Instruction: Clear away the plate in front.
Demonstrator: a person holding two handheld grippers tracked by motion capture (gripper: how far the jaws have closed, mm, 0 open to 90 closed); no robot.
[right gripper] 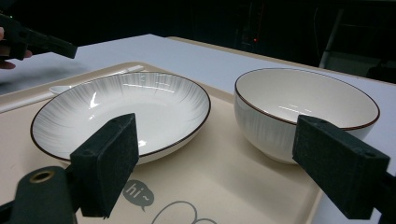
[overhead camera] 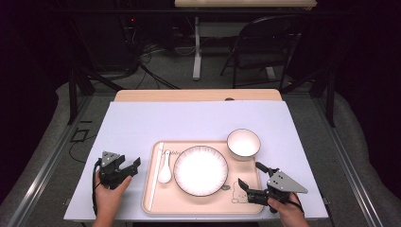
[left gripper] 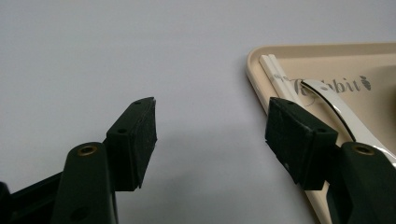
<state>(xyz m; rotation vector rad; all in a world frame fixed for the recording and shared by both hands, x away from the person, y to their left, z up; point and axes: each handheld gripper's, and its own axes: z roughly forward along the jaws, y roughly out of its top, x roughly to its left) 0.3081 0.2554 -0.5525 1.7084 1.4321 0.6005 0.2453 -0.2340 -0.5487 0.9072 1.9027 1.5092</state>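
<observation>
White table (overhead camera: 142, 123), tray (left gripper: 261, 79) edge cut off

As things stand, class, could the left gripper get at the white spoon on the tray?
Probably yes. The left gripper rests open beside the tray; only the chopsticks lie between it and the spoon, flat along the tray's edge.

spoon (left gripper: 343, 116): bowl end behind the pad | tray (left gripper: 327, 56): cut by right edge | chopsticks (left gripper: 275, 77): near ends hidden | tray print (right gripper: 177, 212): cropped at bottom
</observation>
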